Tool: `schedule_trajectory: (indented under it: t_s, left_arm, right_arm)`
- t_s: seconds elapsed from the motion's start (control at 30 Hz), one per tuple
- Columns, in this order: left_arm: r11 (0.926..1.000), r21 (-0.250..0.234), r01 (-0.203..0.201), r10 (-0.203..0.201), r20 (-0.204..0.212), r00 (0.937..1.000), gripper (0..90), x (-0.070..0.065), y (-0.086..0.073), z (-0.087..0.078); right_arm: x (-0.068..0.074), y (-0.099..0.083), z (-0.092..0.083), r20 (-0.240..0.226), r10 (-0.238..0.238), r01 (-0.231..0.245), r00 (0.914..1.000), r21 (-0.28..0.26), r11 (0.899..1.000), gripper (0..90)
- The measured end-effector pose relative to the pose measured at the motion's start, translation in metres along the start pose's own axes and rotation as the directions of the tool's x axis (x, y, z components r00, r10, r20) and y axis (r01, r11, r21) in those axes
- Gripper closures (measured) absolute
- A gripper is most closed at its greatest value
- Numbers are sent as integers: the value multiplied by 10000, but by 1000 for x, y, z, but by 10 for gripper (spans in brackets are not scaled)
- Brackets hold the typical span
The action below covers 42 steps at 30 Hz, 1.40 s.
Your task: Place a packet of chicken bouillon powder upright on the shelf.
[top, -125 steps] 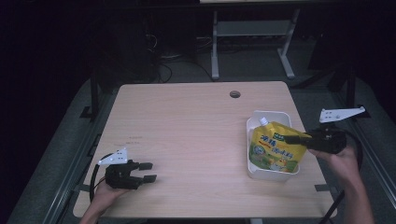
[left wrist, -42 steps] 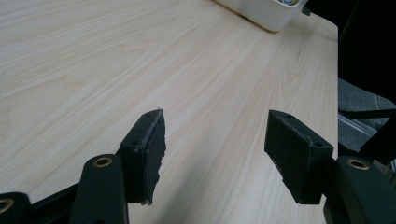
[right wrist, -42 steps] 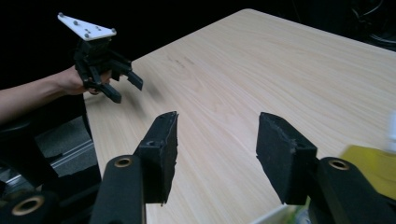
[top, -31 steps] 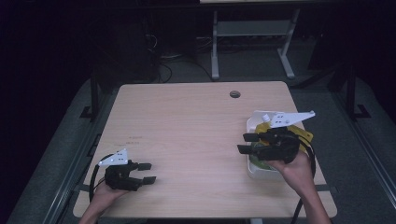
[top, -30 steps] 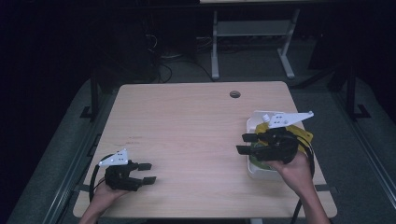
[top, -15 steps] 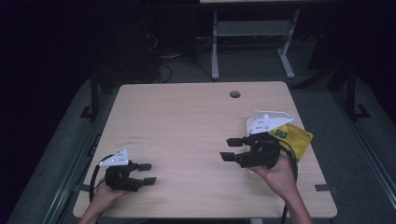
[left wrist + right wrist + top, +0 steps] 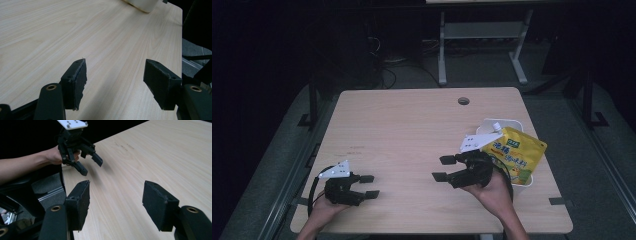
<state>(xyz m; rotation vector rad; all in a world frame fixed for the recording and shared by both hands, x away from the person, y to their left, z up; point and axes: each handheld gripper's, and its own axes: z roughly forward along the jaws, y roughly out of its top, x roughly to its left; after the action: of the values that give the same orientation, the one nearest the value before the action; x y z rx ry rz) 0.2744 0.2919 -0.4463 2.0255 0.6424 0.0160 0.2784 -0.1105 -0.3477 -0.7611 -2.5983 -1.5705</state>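
We are seeing the yellow pouch (image 7: 514, 155) lying in the white bin (image 7: 507, 125) at four o'clock on the table (image 7: 412, 130), so placing looks done. The right gripper (image 7: 443, 168), its jaws just opening, and the left gripper (image 7: 368, 186) are both gaping wide and empty; only parking seems left.

The pale wood-grain table (image 7: 402, 125) looks smooth and matt; the yellow printed pouch (image 7: 517, 152) has a glossy plastic sheen; the white plastic tub (image 7: 526, 180) under it looks smooth; the black gripper pads (image 7: 81, 75) appear matt, rough-edged, like foam or rubber.
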Motion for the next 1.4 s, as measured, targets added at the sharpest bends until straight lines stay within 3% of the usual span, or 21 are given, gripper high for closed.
schedule_trajectory:
  t_s: [0.37,0.87,1.4]
  left_arm:
    - [10000,76,-25,25,-20,10000,327,-1,0,1]
    - [9999,111,-35,36,-81,10000,313,-2,-1,1]
    - [9997,195,-155,156,-65,9999,307,-4,0,2]
  right_arm:
    - [8,-7,23,-290,-76,83,9996,242,9997,365]
    - [16,-17,52,-333,-200,225,9992,767,9968,345]
    - [17,-34,71,-73,-71,77,9999,846,9964,319]
